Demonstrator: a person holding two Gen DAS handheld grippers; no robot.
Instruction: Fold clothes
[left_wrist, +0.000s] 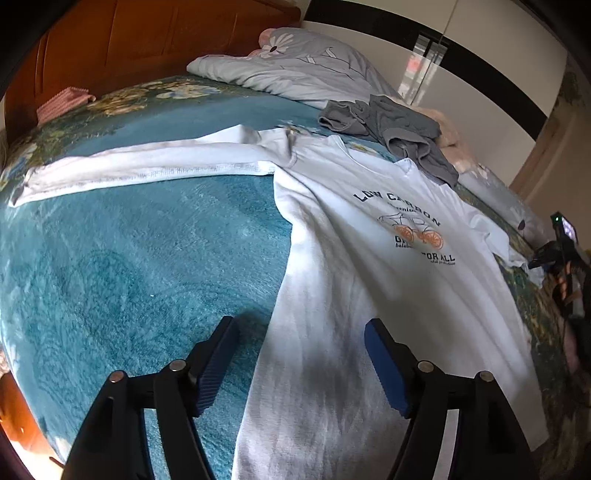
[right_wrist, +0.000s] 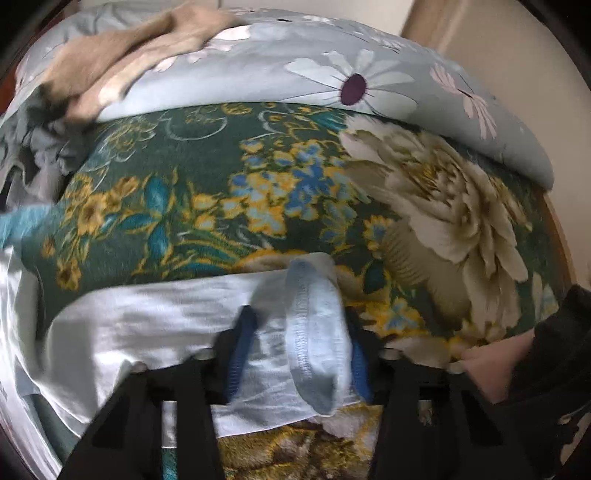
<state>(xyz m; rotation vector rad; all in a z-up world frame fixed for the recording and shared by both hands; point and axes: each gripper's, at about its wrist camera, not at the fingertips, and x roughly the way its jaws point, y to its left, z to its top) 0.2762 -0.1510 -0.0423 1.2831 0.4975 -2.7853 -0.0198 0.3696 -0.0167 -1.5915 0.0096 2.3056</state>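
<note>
I am at a bed with a fuzzy blue blanket that has green edges full of flowers. A wooden headboard stands at the far end of the bed. A white T-shirt with dark letters and a bike picture lies flat on the blanket. One sleeve sticks out to the side. A gray shirt lies bunched up just past the T-shirt's collar. A pale flowered quilt sits beyond that, near the headboard.

My left gripper hangs over the bottom of the T-shirt. Its jaws are wide apart and hold nothing. One finger is over the blanket and one is over the T-shirt.

My right gripper is at the T-shirt's other sleeve. Its blue pads squeeze the bunched cloth with the stitched hem between them.
</note>
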